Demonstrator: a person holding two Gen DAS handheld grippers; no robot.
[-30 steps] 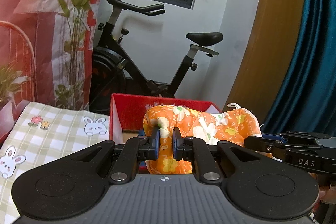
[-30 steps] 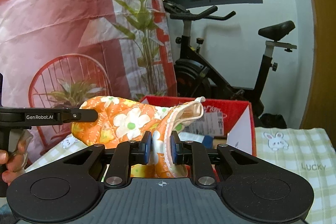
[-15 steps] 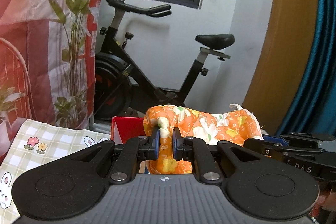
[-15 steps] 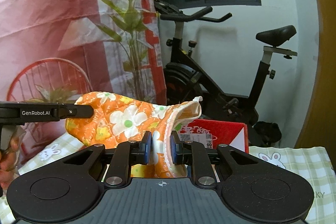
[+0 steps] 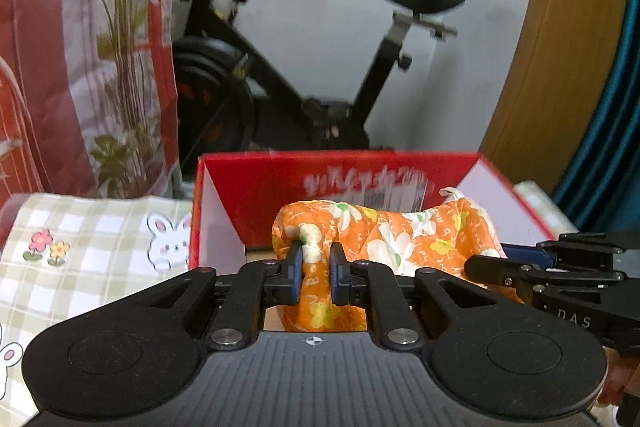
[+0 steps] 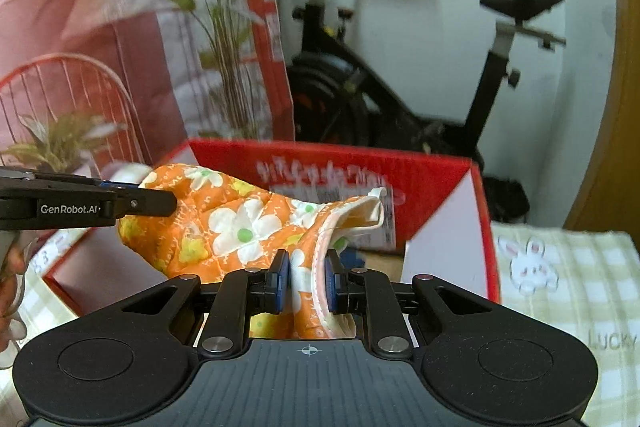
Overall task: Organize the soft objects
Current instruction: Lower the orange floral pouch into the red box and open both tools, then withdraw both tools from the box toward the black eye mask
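Red cardboard frames the scene: an open box (image 5: 404,171) stands on a checked bunny cloth (image 5: 80,251), an exercise bike (image 5: 320,75) behind it. Slung over the box mouth, an orange floral cloth (image 6: 240,223) hangs stretched between two tools, apparently held wide so it drops in flat. Left gripper (image 5: 314,273) is clamped on one bunched end, level and pointing toward the box's back wall. Right gripper (image 6: 306,281) pinches the pale-lined hem at the other end, likewise level; each tool's fingers reach in from the side in the other's view.
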